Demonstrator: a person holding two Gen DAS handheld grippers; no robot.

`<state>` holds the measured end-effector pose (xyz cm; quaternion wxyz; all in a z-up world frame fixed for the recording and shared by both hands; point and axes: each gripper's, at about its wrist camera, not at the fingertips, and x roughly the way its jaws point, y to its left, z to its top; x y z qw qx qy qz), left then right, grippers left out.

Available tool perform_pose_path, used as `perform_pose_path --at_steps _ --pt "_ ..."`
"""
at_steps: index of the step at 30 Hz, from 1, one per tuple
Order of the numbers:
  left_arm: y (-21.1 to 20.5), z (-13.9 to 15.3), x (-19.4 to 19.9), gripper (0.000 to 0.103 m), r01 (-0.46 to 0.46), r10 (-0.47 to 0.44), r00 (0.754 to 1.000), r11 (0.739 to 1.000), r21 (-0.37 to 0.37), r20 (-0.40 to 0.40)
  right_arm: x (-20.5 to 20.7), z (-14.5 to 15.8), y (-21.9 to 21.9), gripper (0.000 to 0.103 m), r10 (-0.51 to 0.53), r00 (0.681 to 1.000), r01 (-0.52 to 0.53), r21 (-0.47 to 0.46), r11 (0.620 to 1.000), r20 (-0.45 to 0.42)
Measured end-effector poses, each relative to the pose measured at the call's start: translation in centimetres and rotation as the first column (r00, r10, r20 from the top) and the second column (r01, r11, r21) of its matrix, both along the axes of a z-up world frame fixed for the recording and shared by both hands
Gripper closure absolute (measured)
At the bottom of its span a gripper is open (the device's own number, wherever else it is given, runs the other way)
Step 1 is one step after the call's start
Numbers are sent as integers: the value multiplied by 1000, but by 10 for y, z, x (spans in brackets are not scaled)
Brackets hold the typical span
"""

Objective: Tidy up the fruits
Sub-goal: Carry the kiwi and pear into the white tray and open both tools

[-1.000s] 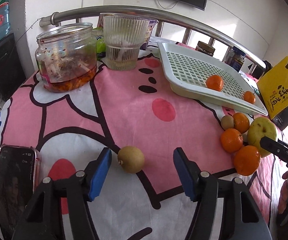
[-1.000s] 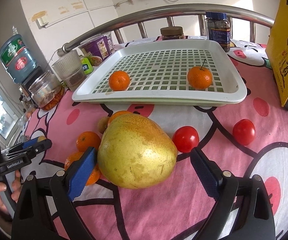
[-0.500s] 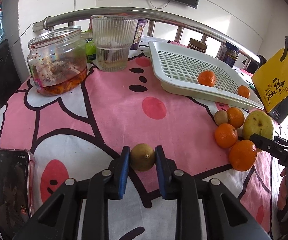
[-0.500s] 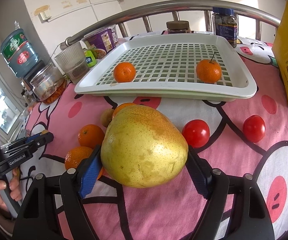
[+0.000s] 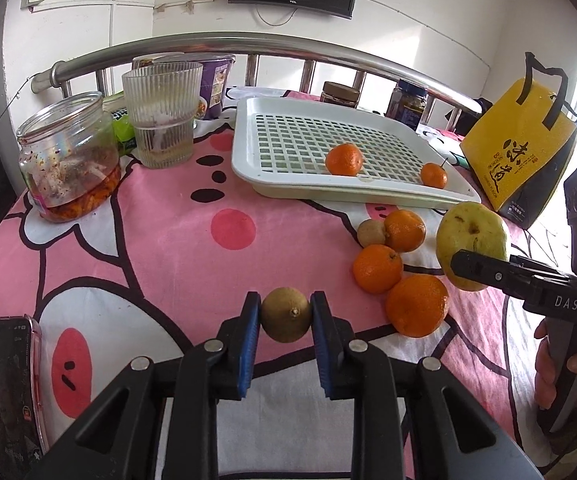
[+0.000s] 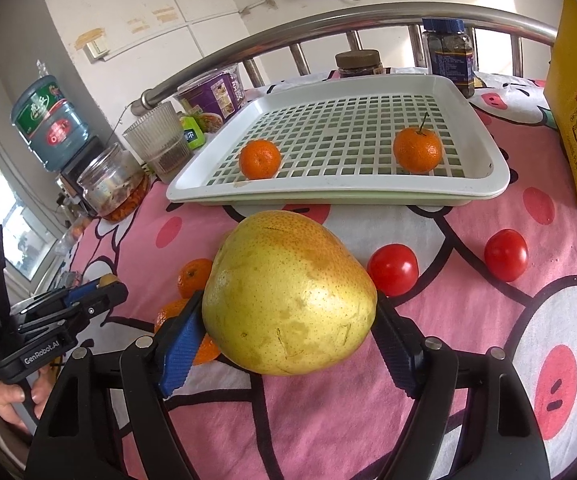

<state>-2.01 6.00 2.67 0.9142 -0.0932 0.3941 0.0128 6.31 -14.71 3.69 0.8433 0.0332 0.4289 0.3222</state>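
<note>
My left gripper (image 5: 285, 314) is shut on a small brown kiwi (image 5: 285, 314) and holds it just above the pink cloth. My right gripper (image 6: 288, 316) is shut on a large yellow pear (image 6: 288, 292), lifted off the cloth; the pear also shows in the left wrist view (image 5: 473, 240). A white slatted tray (image 6: 496, 168) at the back holds two oranges (image 6: 259, 159) (image 6: 417, 149). Three loose oranges (image 5: 417, 305) (image 5: 377, 269) (image 5: 404, 230) and a second kiwi (image 5: 370, 233) lie between the grippers. Two tomatoes (image 6: 393, 269) (image 6: 505, 255) lie right of the pear.
A glass jar (image 5: 68, 160) and a ribbed glass (image 5: 163, 114) stand at the back left. A phone (image 5: 6, 384) lies at the front left edge. A yellow bag (image 5: 520, 148) stands right of the tray. A metal rail (image 5: 248, 46) with jars runs behind the table.
My left gripper closed on the kiwi and lifted it slightly. My right gripper closed on the pear and raised it off the cloth.
</note>
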Motion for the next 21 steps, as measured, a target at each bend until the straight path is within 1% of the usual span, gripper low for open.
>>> perform_pose_path --at_steps 8,21 --pt "-24 11 11 76 38 -38 999 999 -1 9 -4 13 -4 25 0 1000 -1 46 999 29" --pt "-43 28 46 76 76 -76 997 997 17 25 1 27 -27 25 -81 994 74 86 994 75"
